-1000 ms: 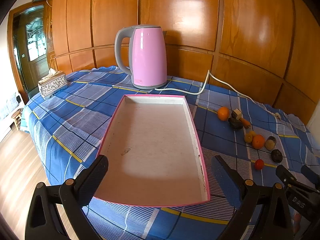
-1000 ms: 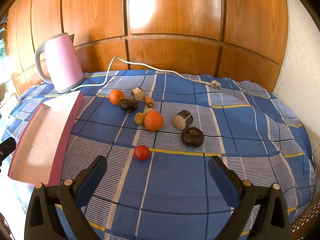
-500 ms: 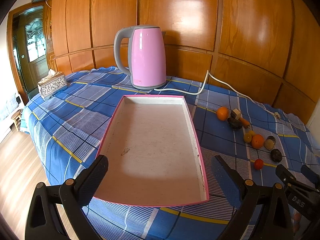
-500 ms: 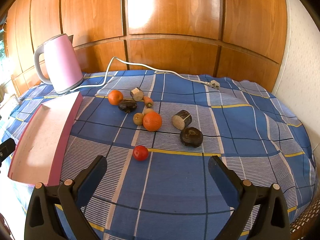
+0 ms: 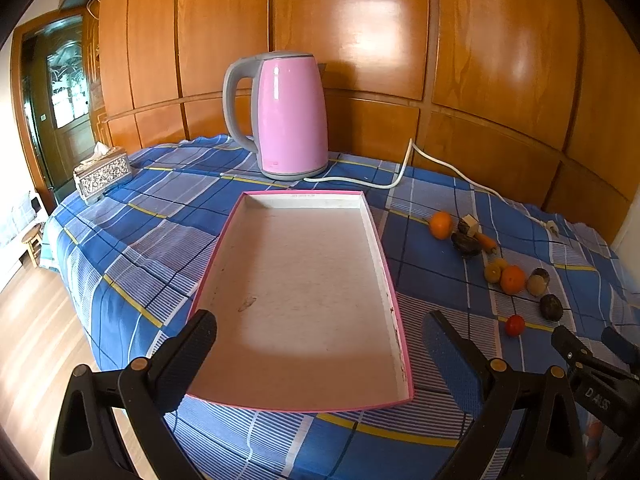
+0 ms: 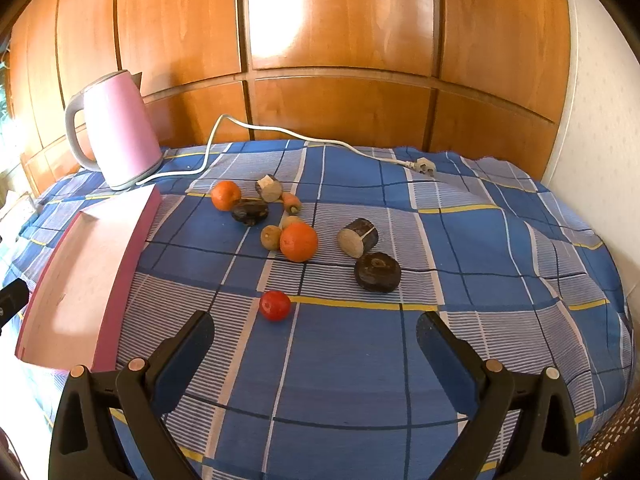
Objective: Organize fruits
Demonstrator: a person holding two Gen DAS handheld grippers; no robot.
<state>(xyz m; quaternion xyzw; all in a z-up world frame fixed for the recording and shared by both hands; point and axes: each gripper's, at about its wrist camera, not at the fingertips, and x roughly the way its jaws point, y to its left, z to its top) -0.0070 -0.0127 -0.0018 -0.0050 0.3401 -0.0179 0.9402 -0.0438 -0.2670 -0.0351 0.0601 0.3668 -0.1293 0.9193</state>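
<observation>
A shallow pink-edged tray [image 5: 384, 264] with a bare white floor lies on the blue checked cloth, straight ahead of my open left gripper [image 5: 316, 338]. In the right wrist view the tray [image 6: 128, 256] is at the left. Several fruits lie loose on the cloth: a small red tomato [image 6: 275, 305], a large orange [image 6: 298, 242], a smaller orange [image 6: 226, 195], a yellowish fruit [image 6: 271, 237], a small carrot [image 6: 292, 201] and dark brown pieces [image 6: 377, 272]. My right gripper [image 6: 312, 338] is open, its jaws just short of the tomato. The fruits [image 5: 512, 279] show right of the tray in the left wrist view.
A pink electric kettle [image 5: 290, 118] stands behind the tray, its white cord [image 6: 288, 134] trailing to a plug [image 6: 425, 167]. A patterned tissue box [image 5: 102, 176] sits at the table's left end. Wooden panelling backs the table; the floor drops away at left.
Both views shifted slightly; the right gripper has edged a little forward toward the tomato. Nothing was grasped or moved.
</observation>
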